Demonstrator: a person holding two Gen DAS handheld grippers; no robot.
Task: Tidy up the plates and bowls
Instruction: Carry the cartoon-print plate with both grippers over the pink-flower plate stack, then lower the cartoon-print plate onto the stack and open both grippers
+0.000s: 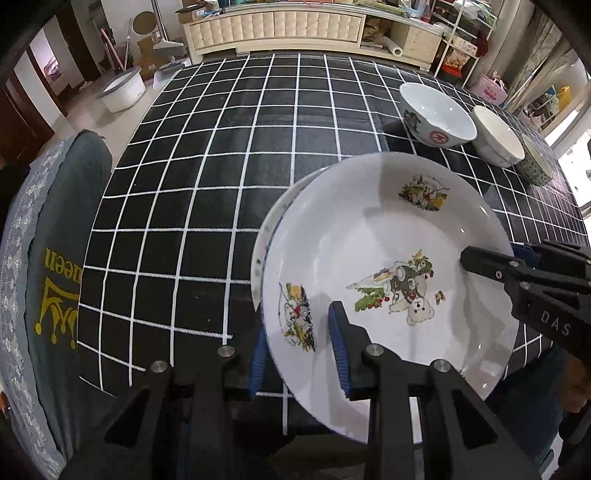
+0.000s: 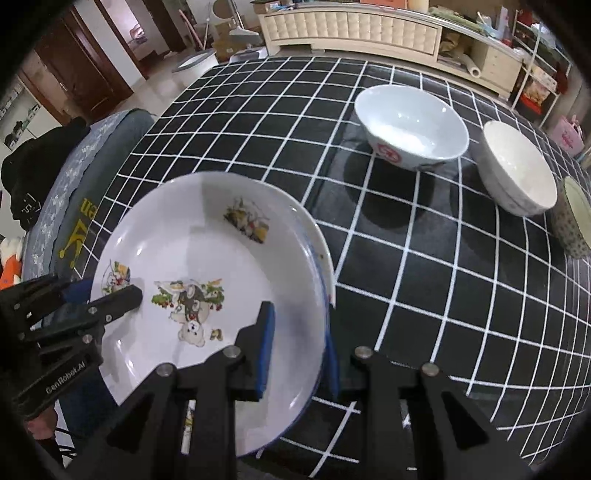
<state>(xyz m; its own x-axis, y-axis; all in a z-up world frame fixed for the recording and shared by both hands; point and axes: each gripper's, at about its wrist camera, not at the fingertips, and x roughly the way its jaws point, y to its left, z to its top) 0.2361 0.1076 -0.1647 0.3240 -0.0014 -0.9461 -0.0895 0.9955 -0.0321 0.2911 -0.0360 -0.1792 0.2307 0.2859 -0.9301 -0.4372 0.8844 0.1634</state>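
Note:
A white plate with bear pictures point(image 1: 369, 240) point(image 2: 192, 236) lies on top of a second white plate point(image 1: 266, 236) point(image 2: 325, 251) at the table's near edge. My left gripper point(image 1: 299, 350) is shut on the plate's left rim, one blue pad inside, one under the rim. My right gripper point(image 2: 299, 350) grips the right rim the same way; it shows in the left wrist view point(image 1: 491, 264). The left gripper shows in the right wrist view point(image 2: 110, 306). Three bowls stand at the far right: a white bowl with a red mark point(image 1: 436, 114) point(image 2: 410, 125), a plain white bowl point(image 1: 496, 136) point(image 2: 517, 173), and a patterned bowl point(image 1: 537, 162) point(image 2: 574, 218).
The table has a black cloth with a white grid point(image 1: 221, 184) point(image 2: 424, 277). A chair with a grey cover point(image 1: 48, 277) point(image 2: 85, 177) stands at the left edge. A cabinet point(image 1: 273, 26) and a white tub point(image 1: 122, 88) are beyond the table.

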